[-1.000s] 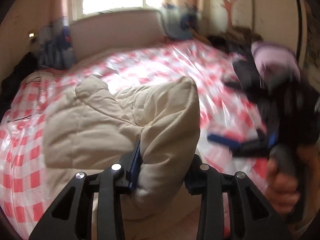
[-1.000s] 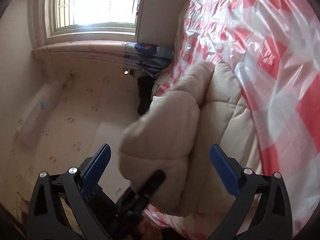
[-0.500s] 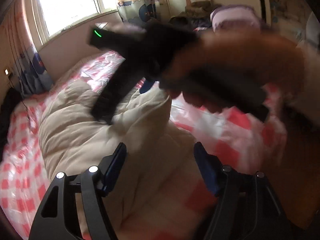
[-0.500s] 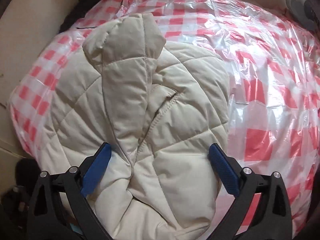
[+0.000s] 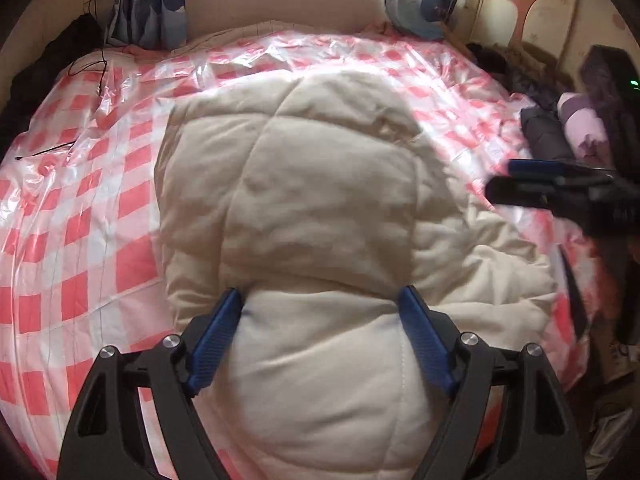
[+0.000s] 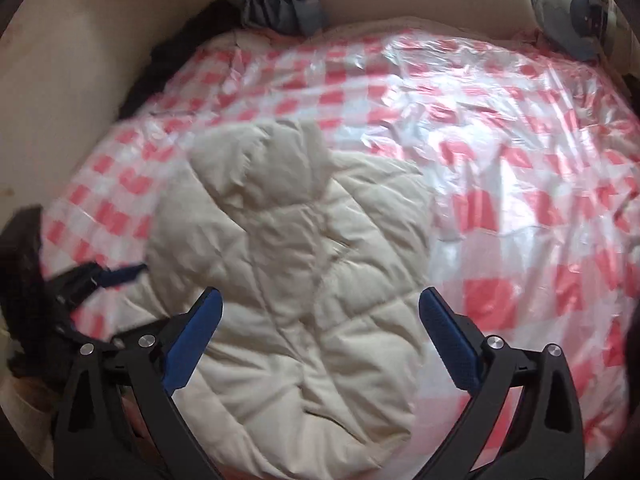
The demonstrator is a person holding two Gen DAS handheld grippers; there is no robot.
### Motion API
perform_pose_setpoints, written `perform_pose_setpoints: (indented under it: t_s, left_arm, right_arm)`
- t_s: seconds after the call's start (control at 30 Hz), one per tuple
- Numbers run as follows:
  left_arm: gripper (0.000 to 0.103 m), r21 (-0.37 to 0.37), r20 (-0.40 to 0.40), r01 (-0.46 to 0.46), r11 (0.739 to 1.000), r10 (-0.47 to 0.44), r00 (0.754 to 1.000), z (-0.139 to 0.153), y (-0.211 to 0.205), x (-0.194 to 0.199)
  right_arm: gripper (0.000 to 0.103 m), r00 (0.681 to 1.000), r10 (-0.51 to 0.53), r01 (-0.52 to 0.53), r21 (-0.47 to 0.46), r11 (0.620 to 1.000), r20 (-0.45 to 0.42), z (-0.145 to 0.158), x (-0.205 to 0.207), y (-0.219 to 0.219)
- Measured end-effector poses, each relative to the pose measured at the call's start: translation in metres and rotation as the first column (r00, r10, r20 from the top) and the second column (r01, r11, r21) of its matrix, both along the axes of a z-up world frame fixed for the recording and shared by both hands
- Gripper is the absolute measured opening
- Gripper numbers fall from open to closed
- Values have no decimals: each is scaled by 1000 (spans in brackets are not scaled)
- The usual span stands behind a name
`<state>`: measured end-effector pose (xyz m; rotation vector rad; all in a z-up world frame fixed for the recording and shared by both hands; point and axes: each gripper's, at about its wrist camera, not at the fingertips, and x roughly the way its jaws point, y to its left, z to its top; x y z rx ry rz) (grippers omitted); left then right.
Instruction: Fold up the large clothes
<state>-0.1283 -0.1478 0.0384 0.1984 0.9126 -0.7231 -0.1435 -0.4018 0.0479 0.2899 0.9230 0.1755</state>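
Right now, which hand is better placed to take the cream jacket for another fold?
Probably left. The left gripper has open fingers straddling the cream jacket at its near bulge; the right gripper hangs open above it.

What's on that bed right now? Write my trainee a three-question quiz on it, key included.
1. True or false: the cream quilted jacket lies on a blue striped sheet.
2. The right gripper is: A open above the jacket; B shut on the jacket; C out of view.
3. Name the pattern on the bed cover.
Key: 1 false; 2 A; 3 red-and-white checks.
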Motion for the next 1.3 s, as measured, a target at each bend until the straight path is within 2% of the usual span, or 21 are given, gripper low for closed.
perform_pose_setpoints:
  t_s: [0.03,0.07,0.1,0.17,0.2,0.27,0.3,0.37,0.4,0.43,0.5,0.53,0.67,0.73,0.87,0.97,1.03,1.1,1.13,1.17,1.3]
  left_arm:
    - [77,-48,1,-22,999,22,1000,7,14,1]
    - [79,-80,12,-70,994,71,997,15,5,12]
    - [81,-115,6,-157,981,158,987,21,27,16]
    - [95,-183,-114,-306,934,290,950,7,63,37]
    - [95,-199,-202,-361,911,322,925,-8,77,47]
    - [95,-181,-361,-383,906,301,883,-42,79,71]
    - [95,-201,-448,-364,909,245,860,-63,73,81]
    - [97,-281,-541,-380,881,181,821,-85,65,87]
    - [96,-319,-556,-358,878,133,821,-86,58,89]
    - [89,-328,-525,-297,897,88,846,-77,45,87]
    - [89,-244,-394,-195,950,86,915,-49,22,76]
    - [87,-211,-340,-164,964,84,937,-35,17,70]
    - [86,-60,-144,-105,993,95,985,16,33,41]
    - [86,28,-121,-112,993,115,986,15,45,32]
    - [85,177,-18,-181,967,187,982,-9,54,24]
    - [75,227,94,-191,955,174,980,-8,45,15]
    - [73,261,157,-181,948,143,977,-9,33,6]
    - [73,265,178,-165,950,120,977,-10,30,9]
    - [73,228,139,-152,962,123,983,-9,35,13]
    - [74,189,93,-151,970,136,986,-7,41,16]
    - [77,192,106,-144,971,126,986,-6,40,15]
  right_arm:
    - [95,999,-23,22,-36,999,-32,-7,8,3]
    - [95,997,-44,34,-138,990,-68,-19,16,8]
    - [95,994,-58,37,-214,976,-95,-35,21,9]
    - [95,985,-95,80,-107,991,-143,-65,22,-6]
    - [95,983,-115,110,-43,993,-142,-76,16,-15]
    - [95,982,-139,142,13,990,-128,-86,7,-22]
    - [95,982,-149,153,30,988,-113,-87,4,-21]
    - [95,982,-168,171,32,985,-88,-86,-1,-17]
    - [95,982,-171,175,47,983,-79,-87,-2,-16]
    - [95,983,-171,177,76,981,-70,-87,-3,-13]
    - [91,979,-191,197,114,974,-69,-84,-4,-5]
    - [89,979,-194,201,135,970,-64,-83,-6,2]
    - [88,996,-51,70,290,954,-73,-90,-21,42]
    - [88,997,8,16,275,961,-83,-83,-29,52]
    - [90,982,-169,148,209,967,85,-25,-36,38]
    - [96,982,-158,146,115,983,105,4,-1,50]
    - [96,991,-132,132,22,991,31,-12,35,63]
    - [96,991,-108,107,-18,994,-77,-64,64,70]
    - [96,988,-119,124,47,991,-103,-93,62,63]
    - [96,984,-143,154,110,982,-101,-103,56,54]
    - [96,981,-142,162,153,975,-136,-103,42,42]
